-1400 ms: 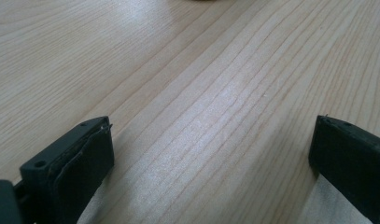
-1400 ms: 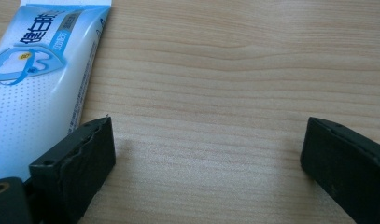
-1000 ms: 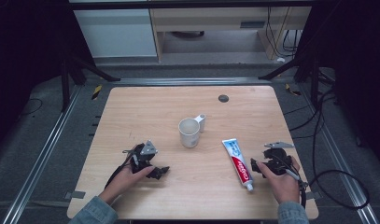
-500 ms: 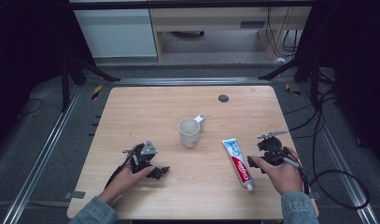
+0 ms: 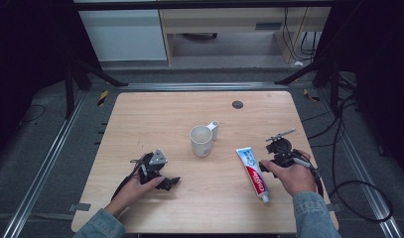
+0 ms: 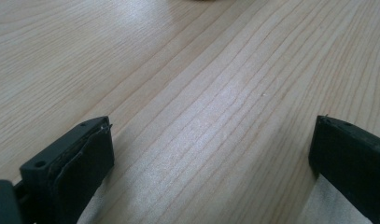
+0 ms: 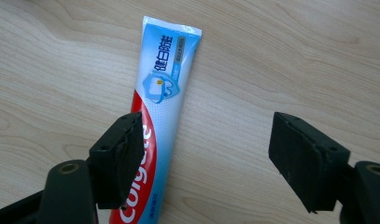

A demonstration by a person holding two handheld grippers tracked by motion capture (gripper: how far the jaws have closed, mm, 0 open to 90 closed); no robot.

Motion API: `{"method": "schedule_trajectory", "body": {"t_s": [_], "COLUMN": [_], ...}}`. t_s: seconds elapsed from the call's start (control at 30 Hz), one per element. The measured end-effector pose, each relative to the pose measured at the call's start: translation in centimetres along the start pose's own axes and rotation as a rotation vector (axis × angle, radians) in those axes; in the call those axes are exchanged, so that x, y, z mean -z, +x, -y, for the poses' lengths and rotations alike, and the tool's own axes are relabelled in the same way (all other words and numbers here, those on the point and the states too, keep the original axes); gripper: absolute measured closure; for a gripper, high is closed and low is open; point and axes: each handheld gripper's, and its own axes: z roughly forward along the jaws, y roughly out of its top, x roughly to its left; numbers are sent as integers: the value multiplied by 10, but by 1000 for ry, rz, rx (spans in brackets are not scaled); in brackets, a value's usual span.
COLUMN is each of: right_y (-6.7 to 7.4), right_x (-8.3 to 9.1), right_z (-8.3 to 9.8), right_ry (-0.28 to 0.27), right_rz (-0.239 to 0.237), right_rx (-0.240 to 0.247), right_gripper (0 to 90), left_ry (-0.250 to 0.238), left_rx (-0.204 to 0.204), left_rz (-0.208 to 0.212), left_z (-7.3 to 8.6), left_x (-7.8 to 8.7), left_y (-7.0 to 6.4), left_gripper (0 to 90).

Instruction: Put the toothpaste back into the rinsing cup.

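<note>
The toothpaste tube (image 7: pixel 162 102) is pale blue toward its flat crimped end, with white characters and a small white tooth emblem, and turns red lower down, where bold white lettering runs along it. The mug (image 5: pixel 201 141) is plain off-white. The counter (image 5: pixel 155 119) is light wood with fine, straight grain lines, marked by one small dark round spot (image 5: pixel 237 104). The fingers (image 7: pixel 117 158) of the right gripper (image 7: pixel 215 154) are matte black; those of the left gripper (image 6: pixel 211 158) are likewise black. Both sleeves (image 5: pixel 313 218) are faded blue denim.

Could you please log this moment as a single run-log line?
right hand-held gripper: open, jaws closing, above red-white-blue toothpaste tube | left hand-held gripper: open | white ceramic mug: upright
</note>
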Motion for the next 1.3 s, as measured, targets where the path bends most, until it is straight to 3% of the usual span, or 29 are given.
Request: {"method": "schedule_trajectory", "body": {"t_s": [0.6,0.8,1.3], "right_y": [12,14,24], "right_x": [-21,-30,-56], "right_z": [-22,-26,-37], "right_ry": [70,93,149], "right_rz": [-47,-59,-95], "right_rx": [26,10,19], "right_gripper": [361,379,339], "left_ry": [0,-1,-1], "left_rx": [-5,0,0], "left_rz": [0,0,1], "left_z": [0,0,0], "left_x": [0,0,0], "left_y": [0,0,0], "left_gripper": [0,0,0]}}
